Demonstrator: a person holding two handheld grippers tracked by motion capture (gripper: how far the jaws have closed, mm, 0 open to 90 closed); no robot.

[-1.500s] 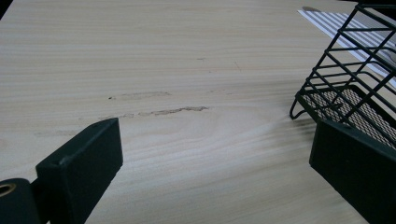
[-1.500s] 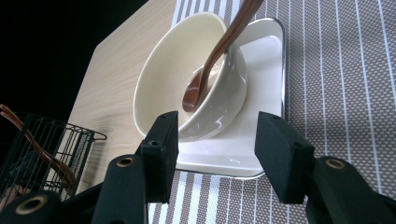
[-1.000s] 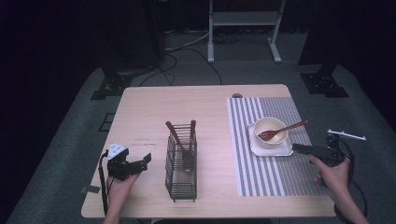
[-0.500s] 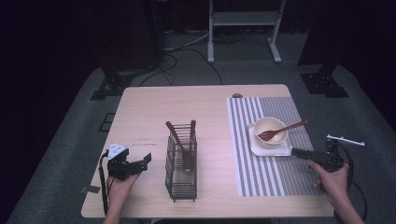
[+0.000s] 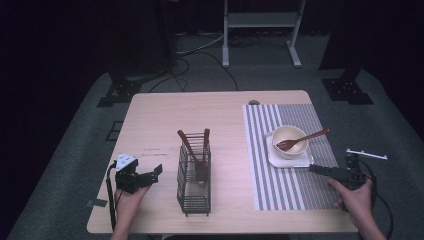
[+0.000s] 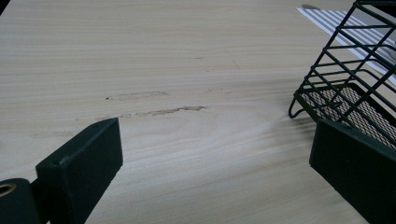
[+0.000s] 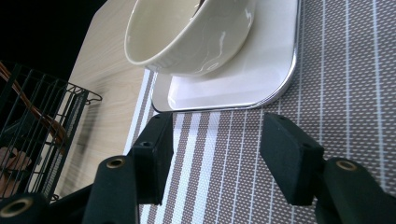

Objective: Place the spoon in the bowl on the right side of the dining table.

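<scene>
A cream bowl (image 5: 289, 138) sits on a white square plate (image 5: 273, 156) on the striped placemat (image 5: 290, 190), with a wooden spoon (image 5: 311, 137) resting in it. My right gripper (image 5: 316, 169) lies low over the placemat just in front of the plate, pointing left. In the right gripper view its jaws (image 7: 215, 140) are open with nothing between them and have just been opening; the bowl (image 7: 187, 37) and the plate (image 7: 243, 79) are close ahead. My left gripper (image 5: 156, 173) rests open at the front left, aimed at the black wire basket (image 5: 195, 180).
Wooden utensils (image 5: 192, 145) stand in the basket, whose corner (image 6: 355, 70) is near my left gripper's (image 6: 215, 154) right jaw. The basket (image 7: 37, 121) also appears at the left of the right gripper view. Bare tabletop (image 5: 200, 110) lies beyond it.
My right gripper has drifted slightly back toward the table's front edge, away from the bowl. The left gripper has stayed where it was.
</scene>
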